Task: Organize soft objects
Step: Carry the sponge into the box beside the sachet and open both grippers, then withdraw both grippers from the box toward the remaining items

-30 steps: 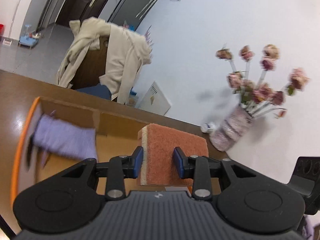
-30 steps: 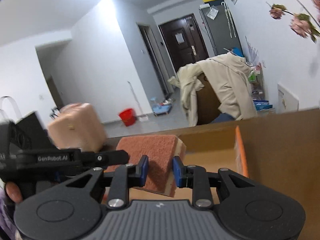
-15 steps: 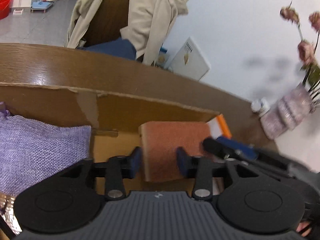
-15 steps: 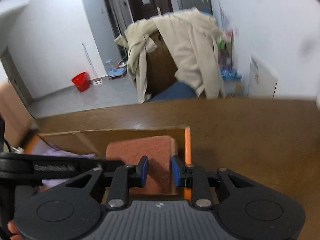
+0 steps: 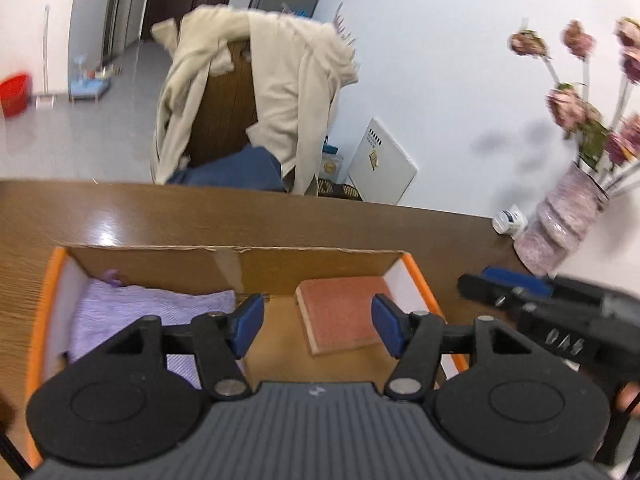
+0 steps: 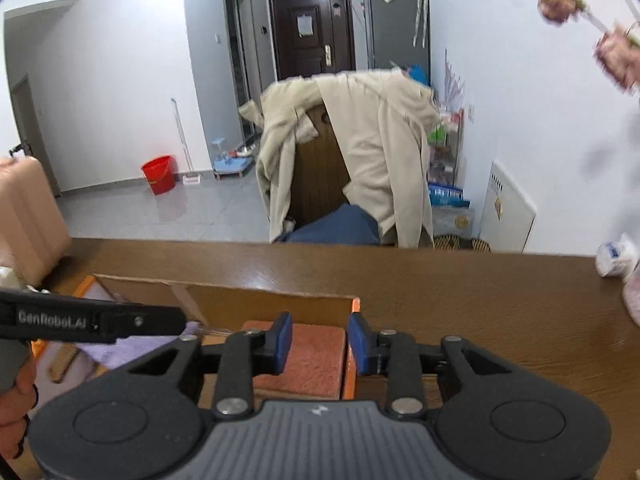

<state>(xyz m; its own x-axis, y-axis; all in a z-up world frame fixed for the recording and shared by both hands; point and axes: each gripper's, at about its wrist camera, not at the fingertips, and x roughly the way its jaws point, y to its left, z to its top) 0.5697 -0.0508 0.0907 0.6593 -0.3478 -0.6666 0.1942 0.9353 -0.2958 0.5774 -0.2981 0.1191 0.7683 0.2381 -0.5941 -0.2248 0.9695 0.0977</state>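
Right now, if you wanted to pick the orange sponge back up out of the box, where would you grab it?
Probably by its two long side edges, coming down from above. The sponge lies flat on the floor of the cardboard box, near the right wall, so only a top approach looks free. The left gripper already hangs open above it, jaws astride those edges.

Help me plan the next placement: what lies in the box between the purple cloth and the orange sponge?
Only bare cardboard floor between the purple cloth and the orange sponge in the box, seen in the left wrist view.
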